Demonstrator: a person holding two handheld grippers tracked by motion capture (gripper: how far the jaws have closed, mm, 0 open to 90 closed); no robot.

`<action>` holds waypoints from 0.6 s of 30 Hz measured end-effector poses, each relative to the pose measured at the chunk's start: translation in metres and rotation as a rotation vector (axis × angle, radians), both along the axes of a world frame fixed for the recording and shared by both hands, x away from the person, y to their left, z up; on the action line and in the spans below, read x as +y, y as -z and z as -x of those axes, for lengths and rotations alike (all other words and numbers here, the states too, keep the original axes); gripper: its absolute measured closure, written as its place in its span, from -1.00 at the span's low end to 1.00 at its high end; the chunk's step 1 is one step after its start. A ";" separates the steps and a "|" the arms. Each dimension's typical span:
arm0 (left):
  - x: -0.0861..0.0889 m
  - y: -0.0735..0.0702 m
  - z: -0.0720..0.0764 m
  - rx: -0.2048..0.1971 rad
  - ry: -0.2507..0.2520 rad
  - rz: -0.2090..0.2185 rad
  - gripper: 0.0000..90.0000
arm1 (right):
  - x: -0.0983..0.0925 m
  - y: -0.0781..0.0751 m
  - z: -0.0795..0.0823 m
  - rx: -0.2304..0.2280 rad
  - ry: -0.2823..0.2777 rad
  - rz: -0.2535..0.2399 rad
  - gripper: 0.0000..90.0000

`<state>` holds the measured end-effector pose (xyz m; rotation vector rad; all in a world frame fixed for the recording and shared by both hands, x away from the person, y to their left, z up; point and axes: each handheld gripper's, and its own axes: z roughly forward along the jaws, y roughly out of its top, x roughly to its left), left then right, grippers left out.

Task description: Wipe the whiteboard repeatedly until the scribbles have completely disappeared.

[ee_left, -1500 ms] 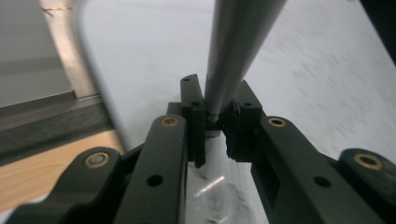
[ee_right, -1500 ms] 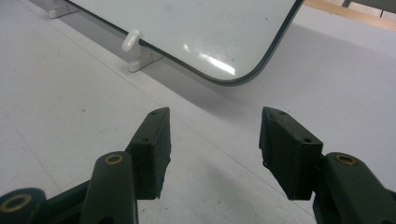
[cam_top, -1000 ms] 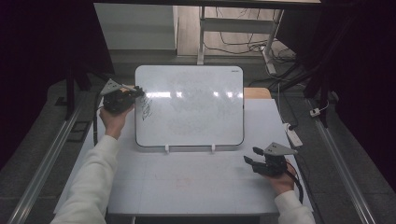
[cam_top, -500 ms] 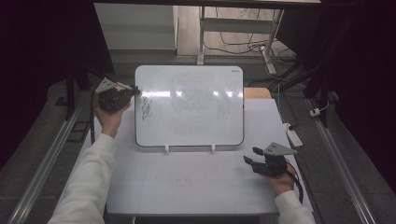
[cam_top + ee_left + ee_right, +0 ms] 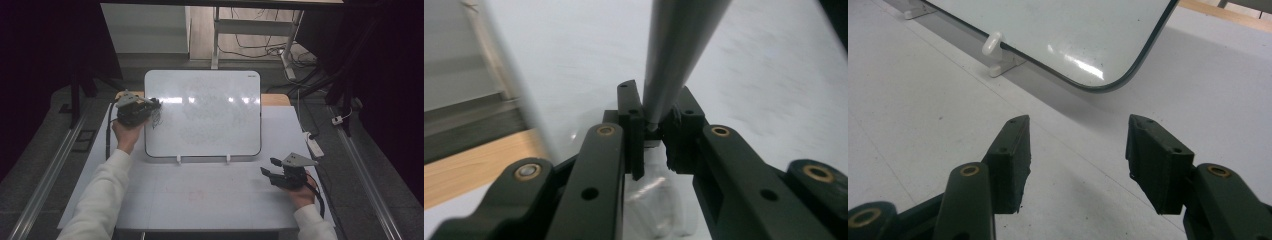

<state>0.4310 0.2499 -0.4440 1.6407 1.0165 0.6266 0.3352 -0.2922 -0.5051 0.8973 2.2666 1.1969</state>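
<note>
- My left gripper (image 5: 156,105) has its jaws closed on a grey marker (image 5: 679,55), which they pinch at its lower end
- The marker's long axis runs straight out ahead of my jaws, its far end against the whiteboard (image 5: 210,112) near the board's left edge, where dark scribbles (image 5: 156,119) sit just below my jaw tips
- My right gripper (image 5: 267,167) rests low on the white table (image 5: 200,195), jaws wide apart and holding nothing
- Ahead of those jaws lie the whiteboard's rounded lower corner (image 5: 1108,82) and a white clip foot (image 5: 998,55)

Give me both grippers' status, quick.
Left gripper: shut on a grey marker at the whiteboard.
Right gripper: open, empty, over the table.
</note>
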 end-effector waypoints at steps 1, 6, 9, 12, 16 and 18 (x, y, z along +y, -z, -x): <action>0.004 0.000 0.000 0.003 -0.006 0.011 0.75 | 0.000 0.000 0.000 -0.001 -0.001 -0.001 -0.03; -0.012 0.009 0.004 0.009 0.043 0.024 0.75 | 0.001 0.000 -0.001 -0.001 -0.004 0.001 -0.03; -0.026 0.014 0.007 0.006 0.077 0.008 0.76 | 0.002 0.000 0.000 0.001 -0.005 0.003 -0.03; -0.022 0.010 0.007 -0.005 0.060 -0.029 0.75 | 0.002 0.001 0.000 0.001 -0.005 0.006 -0.03; 0.003 0.000 0.001 -0.008 -0.027 -0.004 0.76 | 0.002 0.000 0.000 -0.001 -0.003 0.003 -0.03; 0.007 0.000 0.000 -0.001 -0.028 0.012 0.75 | 0.002 0.000 0.000 -0.003 -0.002 0.003 -0.03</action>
